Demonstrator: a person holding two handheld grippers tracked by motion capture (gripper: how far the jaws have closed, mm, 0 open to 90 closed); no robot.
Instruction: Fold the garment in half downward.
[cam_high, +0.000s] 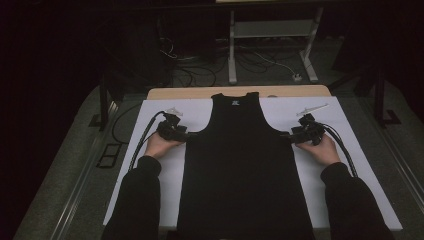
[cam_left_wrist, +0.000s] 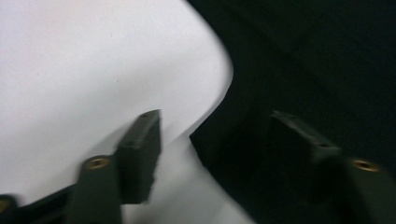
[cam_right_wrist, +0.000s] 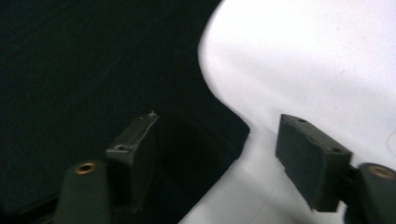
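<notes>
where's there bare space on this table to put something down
Bare white sheet lies far left and far right, outside the sleeveless black fabric top. The armpit corners are crowded: left gripper and right gripper straddle them, open.

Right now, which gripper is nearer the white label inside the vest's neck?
Neither clearly: they sit about equally far. The left gripper is at the vest's left armpit corner, the right gripper at its right one, with the label midway above.
</notes>
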